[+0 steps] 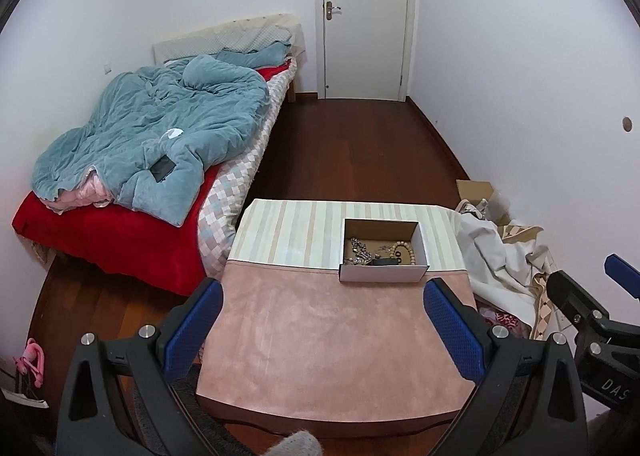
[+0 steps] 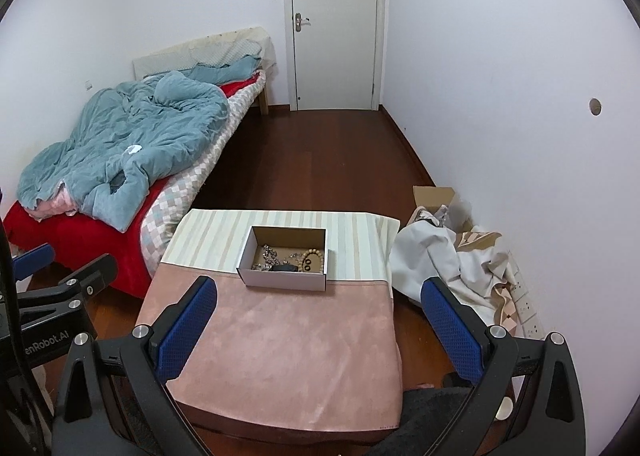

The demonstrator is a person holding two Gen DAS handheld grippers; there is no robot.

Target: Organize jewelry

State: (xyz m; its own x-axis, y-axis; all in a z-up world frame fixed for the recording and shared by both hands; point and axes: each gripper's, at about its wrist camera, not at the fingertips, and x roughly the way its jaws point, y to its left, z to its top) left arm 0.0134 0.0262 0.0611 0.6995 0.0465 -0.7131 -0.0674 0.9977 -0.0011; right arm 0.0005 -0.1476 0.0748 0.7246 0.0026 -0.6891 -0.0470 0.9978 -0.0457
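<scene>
Both claws, left claw (image 1: pixel 322 322) and right claw (image 2: pixel 318 320), hang wide and empty above the pink tabletop (image 1: pixel 320 336); approach the small open cardboard box (image 2: pixel 284 278) of tangled jewelry (image 2: pixel 288 258) slowly, lifting single pieces.

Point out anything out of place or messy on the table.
Nothing is spilled. The jewelry sits tangled inside the cardboard box: a silver chain, wooden beads and a small dark item lie heaped together. Both the left gripper and right gripper are open and empty.
</scene>
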